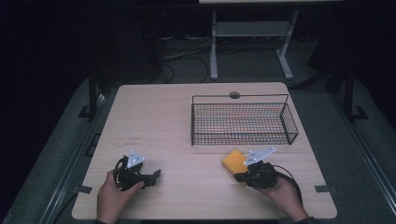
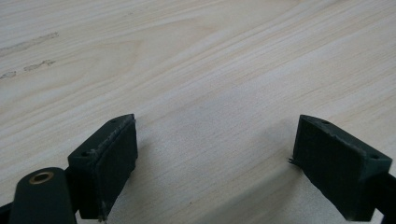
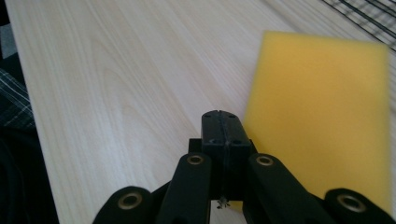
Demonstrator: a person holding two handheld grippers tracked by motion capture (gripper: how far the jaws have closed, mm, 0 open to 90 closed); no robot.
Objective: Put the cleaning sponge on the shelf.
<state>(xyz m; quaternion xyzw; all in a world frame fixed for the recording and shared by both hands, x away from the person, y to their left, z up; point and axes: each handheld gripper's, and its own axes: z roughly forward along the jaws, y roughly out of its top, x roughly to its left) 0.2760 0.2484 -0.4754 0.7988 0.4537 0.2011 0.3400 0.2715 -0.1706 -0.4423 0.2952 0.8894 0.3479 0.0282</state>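
Note:
A yellow sponge (image 1: pixel 233 161) lies flat on the wooden table (image 1: pixel 177 121), just in front of the wire basket (image 1: pixel 243 122). My right gripper (image 1: pixel 239 177) is held low at the sponge's near edge, jaws pressed together with nothing between them. In the right gripper view the shut pads (image 3: pixel 222 130) sit beside the sponge (image 3: pixel 322 107), which lies to their right. My left gripper (image 1: pixel 157 174) rests at the table's near left, far from the sponge. Its pads (image 2: pixel 109 158) stand wide apart over bare wood.
The black wire basket stands at the back right of the table, its mesh corner (image 3: pixel 369 11) visible in the right gripper view. A small round grommet (image 1: pixel 234 94) sits at the far edge. A white table frame (image 1: pixel 252 32) stands on the floor beyond.

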